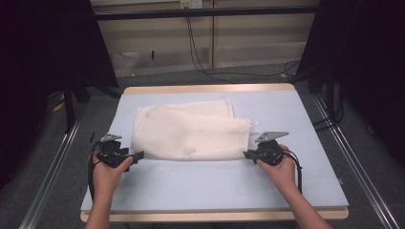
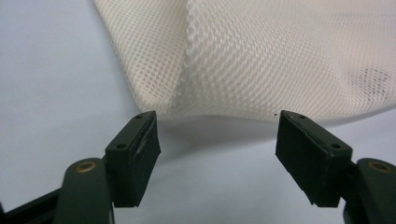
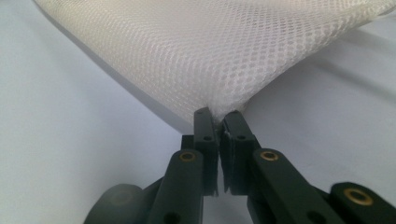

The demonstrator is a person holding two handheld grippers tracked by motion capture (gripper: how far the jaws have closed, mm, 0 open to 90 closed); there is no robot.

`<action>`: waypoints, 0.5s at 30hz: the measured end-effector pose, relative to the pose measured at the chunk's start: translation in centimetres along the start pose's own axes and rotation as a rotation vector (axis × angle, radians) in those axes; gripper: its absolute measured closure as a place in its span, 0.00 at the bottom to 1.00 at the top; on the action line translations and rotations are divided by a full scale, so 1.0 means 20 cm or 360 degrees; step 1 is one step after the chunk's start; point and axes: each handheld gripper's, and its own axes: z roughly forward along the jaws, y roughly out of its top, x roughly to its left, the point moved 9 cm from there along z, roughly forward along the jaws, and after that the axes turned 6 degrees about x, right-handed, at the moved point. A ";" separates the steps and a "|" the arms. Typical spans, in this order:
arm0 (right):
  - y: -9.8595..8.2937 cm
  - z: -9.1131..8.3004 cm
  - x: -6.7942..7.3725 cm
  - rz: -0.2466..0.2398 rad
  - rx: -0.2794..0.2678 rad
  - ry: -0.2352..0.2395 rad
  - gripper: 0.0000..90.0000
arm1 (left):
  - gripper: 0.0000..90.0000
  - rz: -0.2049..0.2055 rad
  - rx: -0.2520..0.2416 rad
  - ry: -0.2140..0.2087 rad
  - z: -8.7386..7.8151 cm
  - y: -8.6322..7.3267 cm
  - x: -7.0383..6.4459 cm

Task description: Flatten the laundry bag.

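Our forearms are bare, with no sleeves reaching the wrists. We see the left hand-held gripper (image 1: 139,155) and the right hand-held gripper (image 1: 247,154) as black, angular bodies, each topped by a grey three-cornered plate and trailing a black cable. Up close, their jaws are matte black blocks with small screw holes, carried on dark links pinned with brass-coloured rivets.

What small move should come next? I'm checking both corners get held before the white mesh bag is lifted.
Probably close the left gripper on the near corner of the white mesh laundry bag. Its jaws stand wide apart with the bag's edge just beyond them, while the right gripper is already pinched on its corner.
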 end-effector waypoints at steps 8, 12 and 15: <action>0.02 -0.01 -0.02 0.0082 -0.0032 -0.0007 0.73 | 0.29 -0.0006 0.0014 -0.0009 0.01 0.03 0.03; 0.05 0.00 -0.03 0.0154 -0.0054 -0.0001 0.57 | 0.27 0.0015 0.0017 0.0014 0.00 0.07 0.04; 0.08 0.01 -0.03 0.0177 -0.0067 -0.0018 0.53 | 0.26 0.0015 0.0006 0.0029 0.01 0.10 0.03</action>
